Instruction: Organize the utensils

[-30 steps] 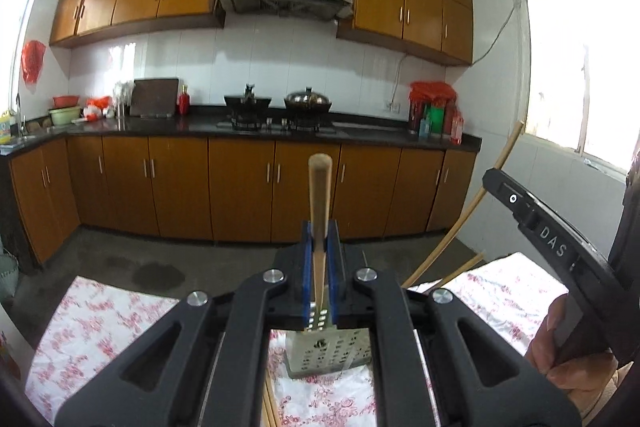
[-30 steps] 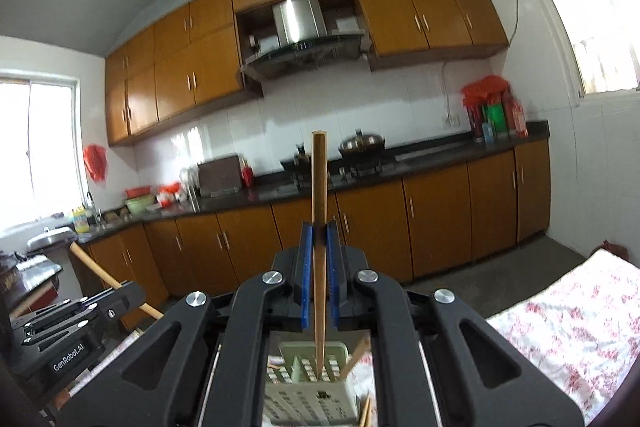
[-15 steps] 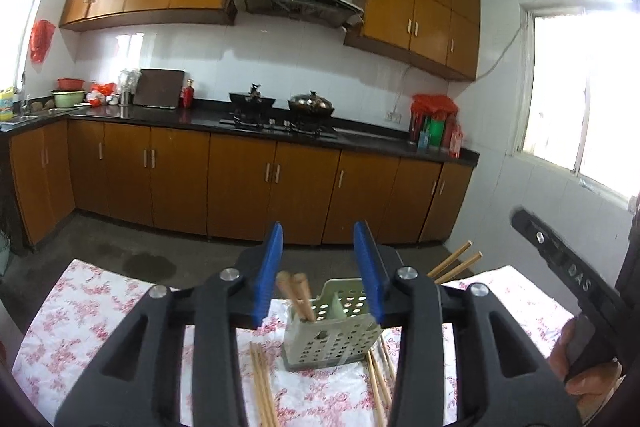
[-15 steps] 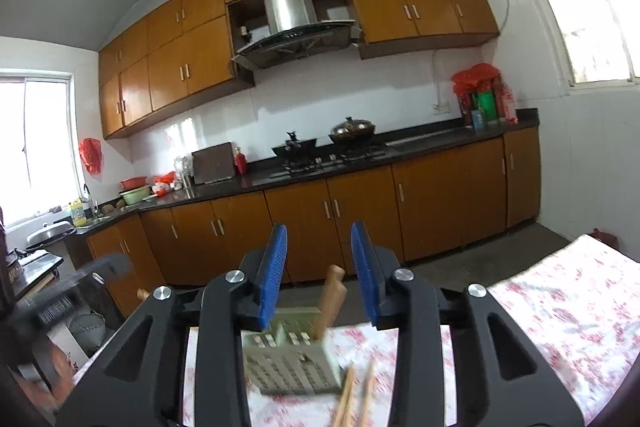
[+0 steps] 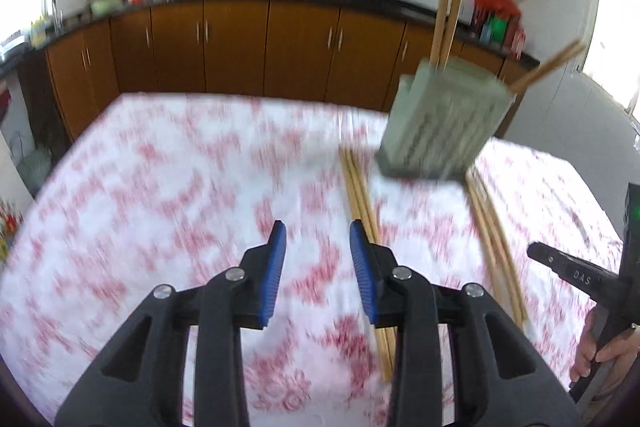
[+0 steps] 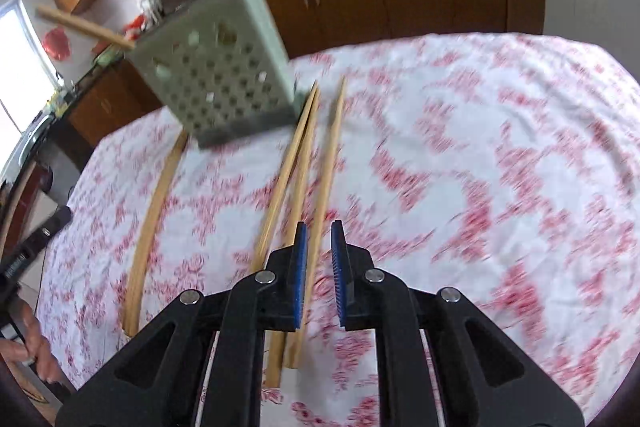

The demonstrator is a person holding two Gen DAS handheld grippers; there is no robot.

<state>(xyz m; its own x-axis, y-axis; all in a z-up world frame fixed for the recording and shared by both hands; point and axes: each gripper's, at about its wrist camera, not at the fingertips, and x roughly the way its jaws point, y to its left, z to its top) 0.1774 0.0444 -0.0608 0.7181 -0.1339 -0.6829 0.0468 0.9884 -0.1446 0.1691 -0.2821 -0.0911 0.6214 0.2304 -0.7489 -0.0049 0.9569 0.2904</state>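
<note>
A pale green perforated holder (image 5: 444, 123) stands on the floral cloth with several chopsticks (image 5: 450, 7) upright in it. More chopsticks (image 5: 360, 195) lie flat on the cloth to its left, and others (image 5: 494, 239) to its right. My left gripper (image 5: 316, 231) hovers low over the cloth just left of the near pair; its jaws are closing with nothing between them. In the right wrist view the holder (image 6: 216, 75) is at the upper left. My right gripper (image 6: 319, 227) is over loose chopsticks (image 6: 304, 155), its jaws closing to a narrow gap, with nothing pressed between the pads.
The floral tablecloth (image 5: 160, 187) covers the table, whose far edge faces brown kitchen cabinets (image 5: 240, 47). A curved pair of chopsticks (image 6: 156, 211) lies left of the holder. A hand (image 5: 600, 347) holds the other gripper at the right edge.
Both grippers were shut on a chopstick above the holder, then opened and let it go into the holder. Both have since dropped low and tilted down toward the cloth.
</note>
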